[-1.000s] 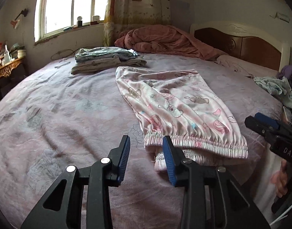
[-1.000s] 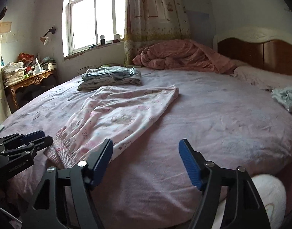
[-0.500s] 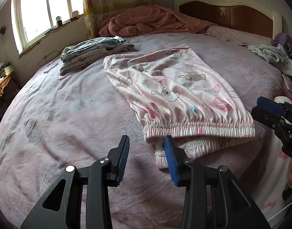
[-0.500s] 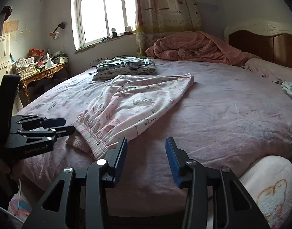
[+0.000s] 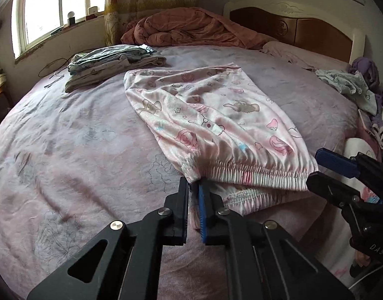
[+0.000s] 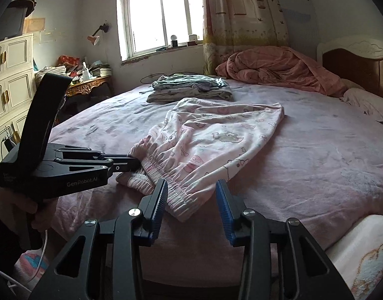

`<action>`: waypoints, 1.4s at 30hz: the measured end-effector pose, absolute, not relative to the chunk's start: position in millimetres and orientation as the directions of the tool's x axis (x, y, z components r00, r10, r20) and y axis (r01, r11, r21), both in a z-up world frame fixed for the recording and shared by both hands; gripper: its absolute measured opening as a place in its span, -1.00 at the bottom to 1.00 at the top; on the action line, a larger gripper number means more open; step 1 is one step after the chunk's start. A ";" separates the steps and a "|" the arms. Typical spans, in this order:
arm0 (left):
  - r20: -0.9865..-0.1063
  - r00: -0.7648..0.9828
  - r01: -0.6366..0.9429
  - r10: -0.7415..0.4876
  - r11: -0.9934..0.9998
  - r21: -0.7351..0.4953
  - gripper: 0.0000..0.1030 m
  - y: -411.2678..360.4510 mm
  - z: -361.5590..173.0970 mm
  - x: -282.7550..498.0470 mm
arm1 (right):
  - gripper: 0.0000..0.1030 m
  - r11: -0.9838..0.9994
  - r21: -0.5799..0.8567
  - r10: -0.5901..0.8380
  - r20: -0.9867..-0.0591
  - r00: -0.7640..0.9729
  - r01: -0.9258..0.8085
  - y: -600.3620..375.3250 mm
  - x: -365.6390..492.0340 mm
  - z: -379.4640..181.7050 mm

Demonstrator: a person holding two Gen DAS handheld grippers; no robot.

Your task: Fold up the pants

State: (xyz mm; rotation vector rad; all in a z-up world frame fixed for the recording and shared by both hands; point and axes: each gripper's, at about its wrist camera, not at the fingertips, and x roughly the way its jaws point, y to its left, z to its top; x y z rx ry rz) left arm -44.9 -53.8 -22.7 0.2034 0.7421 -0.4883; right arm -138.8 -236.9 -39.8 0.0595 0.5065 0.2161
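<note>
Pants half-folded on the bed; waistband corners being taken.
The pants (image 5: 211,125) are lying mid-bed, already doubled, waistband at 6 o'clock; further folding is judged to be left. One waistband corner is being pinched by the left gripper (image 5: 193,190), nearly pressed together; the right gripper (image 6: 191,195) is being closed, spread around the other corner, not pressing yet.

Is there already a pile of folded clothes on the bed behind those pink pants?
Yes, a stack of folded clothes sits on the bed just beyond the far end of the pink pants, near the window.
</note>
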 end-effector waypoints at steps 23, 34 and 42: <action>-0.626 0.686 0.453 -0.371 0.891 -0.031 -0.92 -45.1 -14.0 -47.0 | -0.64 0.991 0.020 0.127 -0.502 0.856 -0.135 -220.5 -136.6 -54.1; -0.654 0.650 0.431 -0.388 0.896 -0.104 -1.00 -23.5 -18.9 -66.7 | -0.66 0.987 0.060 0.159 -0.514 0.843 -0.150 -227.9 -149.5 -51.9; -0.678 0.623 0.438 -0.389 0.892 -0.110 -1.00 -18.5 -27.2 -73.2 | -0.48 0.992 0.065 0.126 -0.526 0.841 -0.108 -236.6 -154.1 -58.7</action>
